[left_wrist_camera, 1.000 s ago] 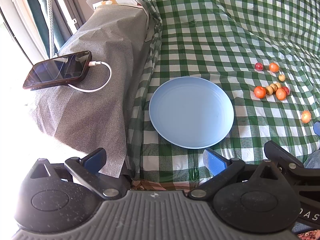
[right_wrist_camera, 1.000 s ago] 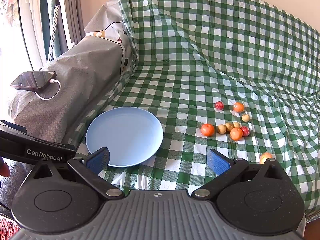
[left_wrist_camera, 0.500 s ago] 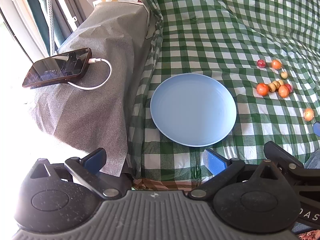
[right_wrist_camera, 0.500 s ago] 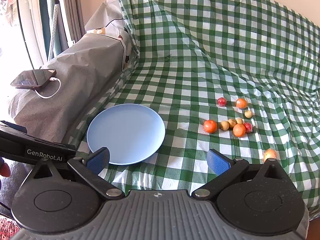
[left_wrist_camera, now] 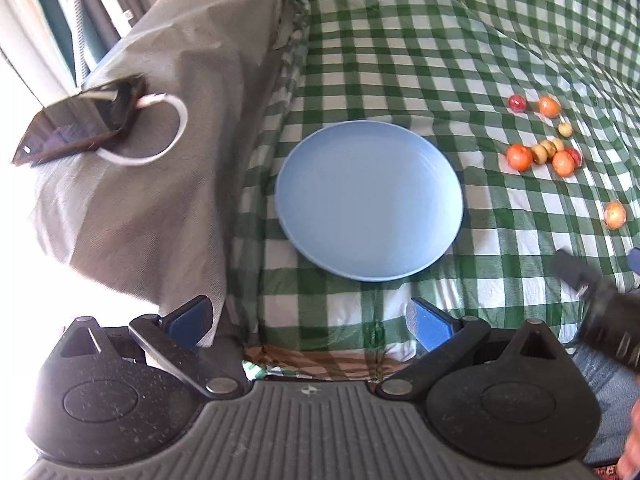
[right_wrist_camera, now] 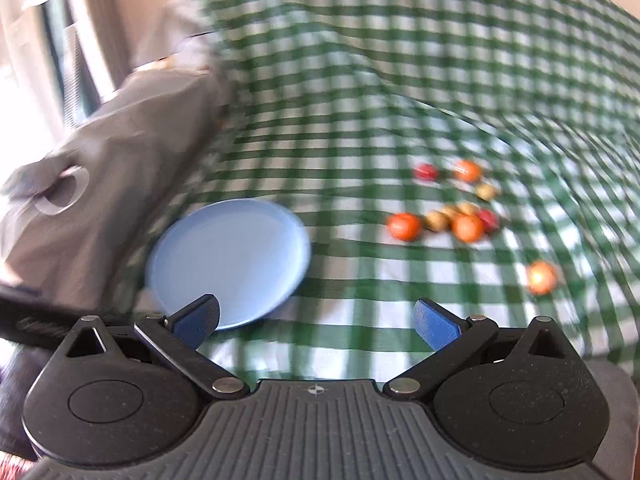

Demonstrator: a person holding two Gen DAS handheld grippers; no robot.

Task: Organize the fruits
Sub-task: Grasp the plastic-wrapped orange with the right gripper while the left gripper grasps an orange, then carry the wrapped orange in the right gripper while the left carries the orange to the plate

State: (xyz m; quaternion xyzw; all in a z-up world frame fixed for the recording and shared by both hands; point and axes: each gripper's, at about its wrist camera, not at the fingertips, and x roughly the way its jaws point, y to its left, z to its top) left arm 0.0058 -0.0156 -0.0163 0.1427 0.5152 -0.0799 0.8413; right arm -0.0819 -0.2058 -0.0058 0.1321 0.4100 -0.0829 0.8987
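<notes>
An empty light blue plate (left_wrist_camera: pixel 370 200) lies on the green checked cloth; it also shows in the blurred right wrist view (right_wrist_camera: pixel 230 262). Several small fruits, orange, red and tan, lie in a cluster (left_wrist_camera: pixel 542 152) to the plate's right, also in the right wrist view (right_wrist_camera: pixel 444 220). One orange fruit (left_wrist_camera: pixel 615 214) lies apart, nearer the front (right_wrist_camera: pixel 541 277). My left gripper (left_wrist_camera: pixel 310 322) is open and empty, near the cloth's front edge below the plate. My right gripper (right_wrist_camera: pixel 316 322) is open and empty, between plate and fruits, short of both.
A grey covered armrest (left_wrist_camera: pixel 160 140) rises left of the plate, with a phone (left_wrist_camera: pixel 80 120) and white charging cable (left_wrist_camera: pixel 160 128) on it. The right gripper's body (left_wrist_camera: pixel 600 300) shows at the left wrist view's right edge. The cloth rises into a backrest behind.
Both grippers have moved forward toward the cloth. The right wrist view is now motion-blurred, and it has swung toward the fruits. Jaws stay open.
</notes>
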